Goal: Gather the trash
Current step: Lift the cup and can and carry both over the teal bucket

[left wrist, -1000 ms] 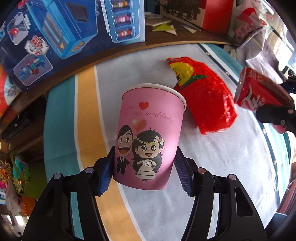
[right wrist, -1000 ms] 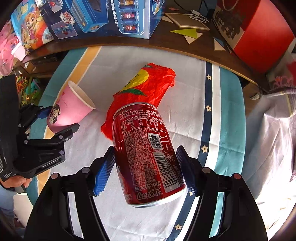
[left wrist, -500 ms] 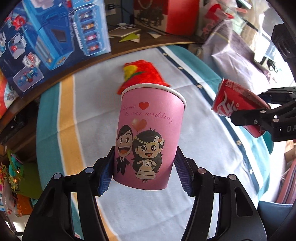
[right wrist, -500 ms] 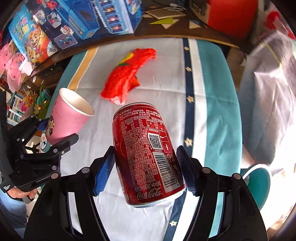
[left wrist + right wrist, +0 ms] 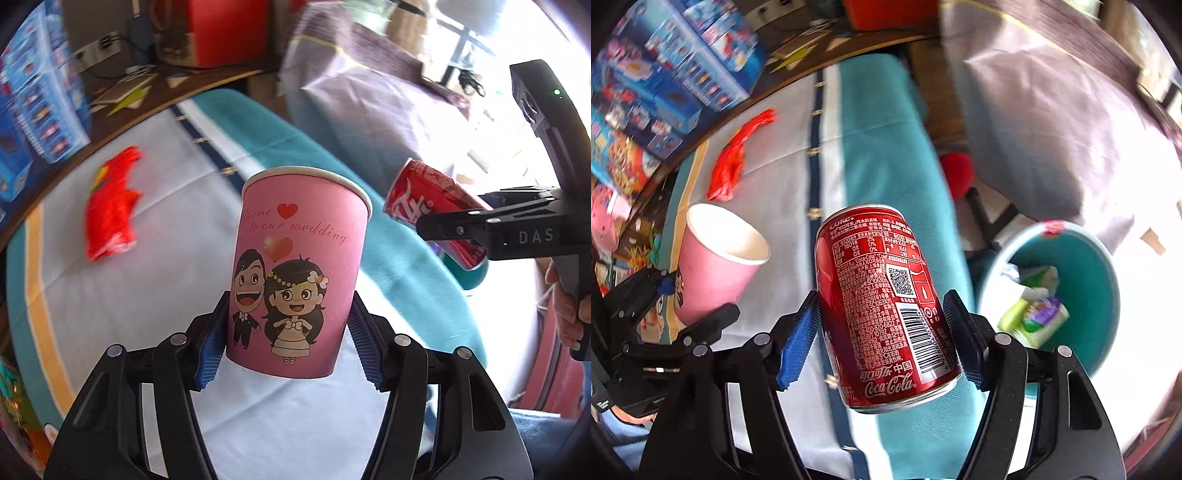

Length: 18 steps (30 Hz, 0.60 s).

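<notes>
Pink cup is clamped in left hand-held gripper, Coke can in right hand-held gripper, both carried w/ teal bin just beside. Risk: can, gripped tilted, could be dropped short of bin.

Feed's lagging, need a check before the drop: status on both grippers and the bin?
Left gripper shut on cup. Right gripper shut on can. Bin open beside table, partly filled. Red wrapper on table.
</notes>
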Each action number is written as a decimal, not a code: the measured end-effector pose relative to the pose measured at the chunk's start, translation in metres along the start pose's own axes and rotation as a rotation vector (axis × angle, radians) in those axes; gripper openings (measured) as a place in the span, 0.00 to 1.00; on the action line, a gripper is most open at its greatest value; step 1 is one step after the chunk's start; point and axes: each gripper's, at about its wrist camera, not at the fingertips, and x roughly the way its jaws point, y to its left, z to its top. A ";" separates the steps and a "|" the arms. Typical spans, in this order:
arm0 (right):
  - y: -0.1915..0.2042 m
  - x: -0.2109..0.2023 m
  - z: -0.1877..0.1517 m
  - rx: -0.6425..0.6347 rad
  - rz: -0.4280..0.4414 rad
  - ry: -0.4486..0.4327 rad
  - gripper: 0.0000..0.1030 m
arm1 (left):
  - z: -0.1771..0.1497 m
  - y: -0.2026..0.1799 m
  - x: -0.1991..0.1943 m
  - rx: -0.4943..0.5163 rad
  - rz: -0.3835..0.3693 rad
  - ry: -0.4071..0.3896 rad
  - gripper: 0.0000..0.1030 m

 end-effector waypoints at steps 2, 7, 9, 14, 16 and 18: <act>-0.029 -0.009 -0.005 0.046 -0.016 -0.020 0.63 | 0.008 -0.022 0.008 0.035 -0.024 0.006 0.60; -0.093 -0.028 -0.020 0.153 -0.060 -0.067 0.63 | 0.026 -0.080 0.032 0.136 -0.069 0.035 0.60; -0.116 -0.032 -0.025 0.194 -0.063 -0.075 0.63 | 0.031 -0.101 0.042 0.167 -0.085 0.051 0.60; -0.157 -0.032 -0.035 0.263 -0.065 -0.077 0.63 | 0.047 -0.145 0.069 0.210 -0.131 0.096 0.60; -0.167 -0.031 -0.037 0.280 -0.066 -0.075 0.63 | 0.051 -0.161 0.080 0.230 -0.145 0.114 0.60; -0.177 -0.031 -0.038 0.297 -0.068 -0.074 0.63 | 0.055 -0.175 0.090 0.252 -0.157 0.130 0.60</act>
